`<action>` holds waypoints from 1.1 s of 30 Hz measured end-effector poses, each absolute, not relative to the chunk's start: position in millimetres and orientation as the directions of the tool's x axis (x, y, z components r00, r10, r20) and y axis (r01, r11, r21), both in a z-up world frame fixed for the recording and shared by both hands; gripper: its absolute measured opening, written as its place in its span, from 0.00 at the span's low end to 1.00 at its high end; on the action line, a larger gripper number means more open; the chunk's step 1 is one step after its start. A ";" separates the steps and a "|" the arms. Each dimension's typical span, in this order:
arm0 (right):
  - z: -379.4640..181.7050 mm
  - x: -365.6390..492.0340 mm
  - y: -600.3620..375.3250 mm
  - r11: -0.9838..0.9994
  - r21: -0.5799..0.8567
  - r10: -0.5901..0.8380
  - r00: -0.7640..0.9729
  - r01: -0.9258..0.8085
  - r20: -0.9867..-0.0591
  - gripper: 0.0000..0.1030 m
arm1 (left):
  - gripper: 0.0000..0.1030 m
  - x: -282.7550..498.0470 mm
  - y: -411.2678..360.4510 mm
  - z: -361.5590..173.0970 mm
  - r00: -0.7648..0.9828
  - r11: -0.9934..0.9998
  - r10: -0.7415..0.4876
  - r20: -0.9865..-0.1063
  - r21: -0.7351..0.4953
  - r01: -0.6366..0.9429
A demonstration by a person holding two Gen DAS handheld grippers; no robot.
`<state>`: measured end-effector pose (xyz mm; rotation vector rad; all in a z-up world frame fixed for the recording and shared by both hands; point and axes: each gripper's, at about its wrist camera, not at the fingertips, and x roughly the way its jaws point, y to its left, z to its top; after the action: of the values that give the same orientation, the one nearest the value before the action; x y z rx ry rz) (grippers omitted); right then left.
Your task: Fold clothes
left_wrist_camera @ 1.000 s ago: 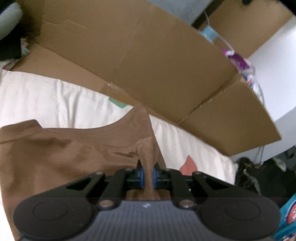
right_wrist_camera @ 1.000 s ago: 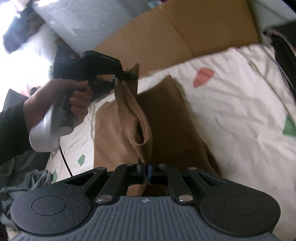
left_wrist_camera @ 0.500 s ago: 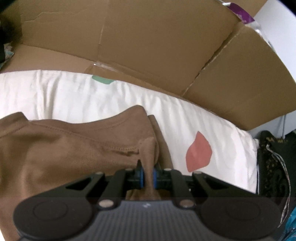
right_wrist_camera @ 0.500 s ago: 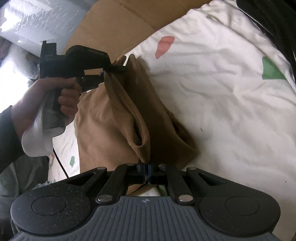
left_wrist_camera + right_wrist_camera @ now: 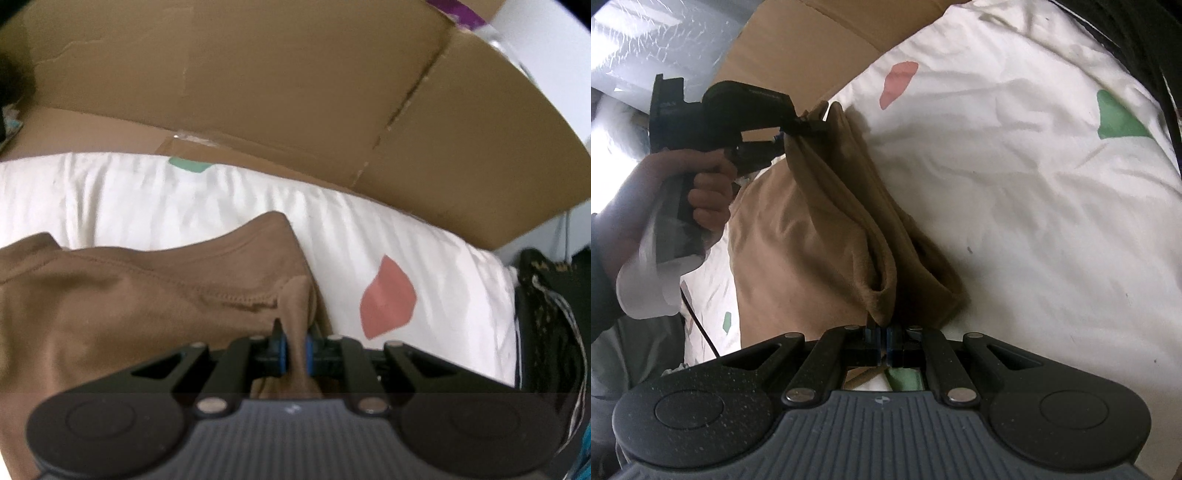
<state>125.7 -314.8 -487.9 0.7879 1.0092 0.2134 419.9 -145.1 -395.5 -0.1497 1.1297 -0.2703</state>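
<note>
A brown garment, soft and matte, lies partly folded on a white bed sheet, 1 long edge lifted into a taut ridge.

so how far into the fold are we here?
Mid-fold. Done: the brown garment lies partly flat on the white sheet. In hand: the left gripper and right gripper are each shut on an end of one raised edge, which hangs as a doubled flap between them. Left: lay that flap down and let go; any further folds are not yet made.
</note>
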 end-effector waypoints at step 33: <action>-469.0 132.5 -340.8 0.780 0.594 0.416 0.545 0.199 -0.728 0.35 | 0.12 411.2 -144.1 -413.3 0.315 0.902 -0.357 -0.880 -0.236 0.362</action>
<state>132.5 -340.8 -469.0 0.6935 1.0073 0.1415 411.2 -144.1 -413.3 0.0051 1.1574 -0.4733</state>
